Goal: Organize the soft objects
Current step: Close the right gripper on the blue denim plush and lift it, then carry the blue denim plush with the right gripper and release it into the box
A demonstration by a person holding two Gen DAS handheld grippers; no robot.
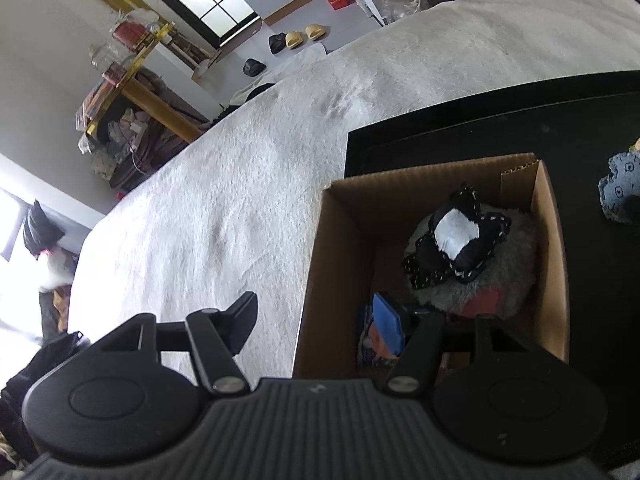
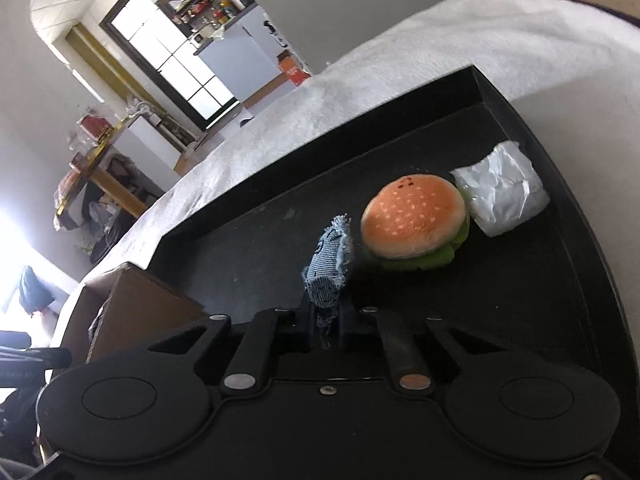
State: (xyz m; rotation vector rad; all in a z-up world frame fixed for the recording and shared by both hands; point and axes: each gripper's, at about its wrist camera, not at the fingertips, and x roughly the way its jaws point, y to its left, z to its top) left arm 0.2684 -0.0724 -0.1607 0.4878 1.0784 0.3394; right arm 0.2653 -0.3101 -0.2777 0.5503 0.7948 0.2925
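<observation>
A cardboard box (image 1: pixel 552 240) stands on a black tray (image 1: pixel 560 128) and holds a black-and-white plush (image 1: pixel 456 240) on a grey fluffy toy (image 1: pixel 508 280). My left gripper (image 1: pixel 316 320) is open, straddling the box's near left wall, empty. My right gripper (image 2: pixel 326 320) is shut on a blue denim soft toy (image 2: pixel 330 268), held above the tray (image 2: pixel 520 320). The denim toy also shows at the right edge of the left wrist view (image 1: pixel 620 192). A plush hamburger (image 2: pixel 416 220) and a white plastic-wrapped bundle (image 2: pixel 500 188) lie on the tray beyond it.
The tray rests on a white fuzzy blanket (image 1: pixel 240 200). The box corner (image 2: pixel 132 312) sits left of my right gripper. A cluttered table (image 1: pixel 132 92) and slippers (image 1: pixel 304 36) are in the room behind.
</observation>
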